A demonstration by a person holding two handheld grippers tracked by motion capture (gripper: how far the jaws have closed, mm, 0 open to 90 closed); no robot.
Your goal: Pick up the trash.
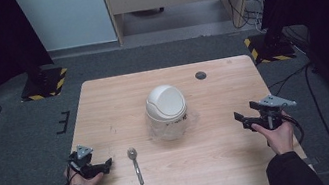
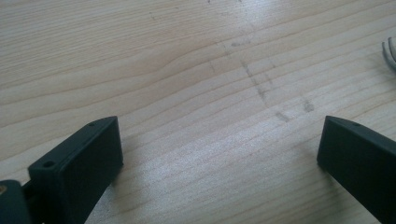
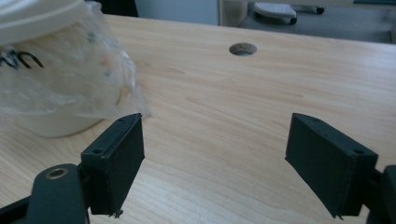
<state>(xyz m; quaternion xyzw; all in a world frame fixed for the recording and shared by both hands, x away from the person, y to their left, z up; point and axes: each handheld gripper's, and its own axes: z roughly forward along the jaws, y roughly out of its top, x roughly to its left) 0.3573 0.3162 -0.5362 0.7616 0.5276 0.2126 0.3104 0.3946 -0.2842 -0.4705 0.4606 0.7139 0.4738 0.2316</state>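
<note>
At the near-left corner of the table (image 1: pixel 101 90), the left gripper (image 1: pixel 98 167) sits low w/ jaws spread wide and nothing between them; the left gripper view shows just bare wood grain w/ a few dark scuffs in the gap. Jaws point toward the metal spoon (image 1: pixel 135 163), which lies flat just beside them, bowl end away from the person, handle toward the near edge. A sliver of something pale grey shows at the right edge of that view, too cropped to tell what it is.

On the right side, the right gripper (image 1: pixel 244 120) is held up off the table, jaws also wide apart and empty, aimed toward the middle. Past its jaws in the right gripper view stands the small white swing-lid bin (image 3: pixel 51 74), lined w/ a clear plastic bag (image 3: pixel 100 81) that bunches out around its sides. The bin is upright at table centre, well apart from both grippers. A round cable hole (image 3: pixel 243 48) sits in the far part of the tabletop.

Judgement: this looks like the start, approach stage, nothing picked up yet. Next move prob. calls for the left gripper to slide over, straddle the spoon handle across its width and close; handle is thin and flat on the wood, so jaws need to get right down to the surface. Right gripper likely goes to the bin lid.
</note>
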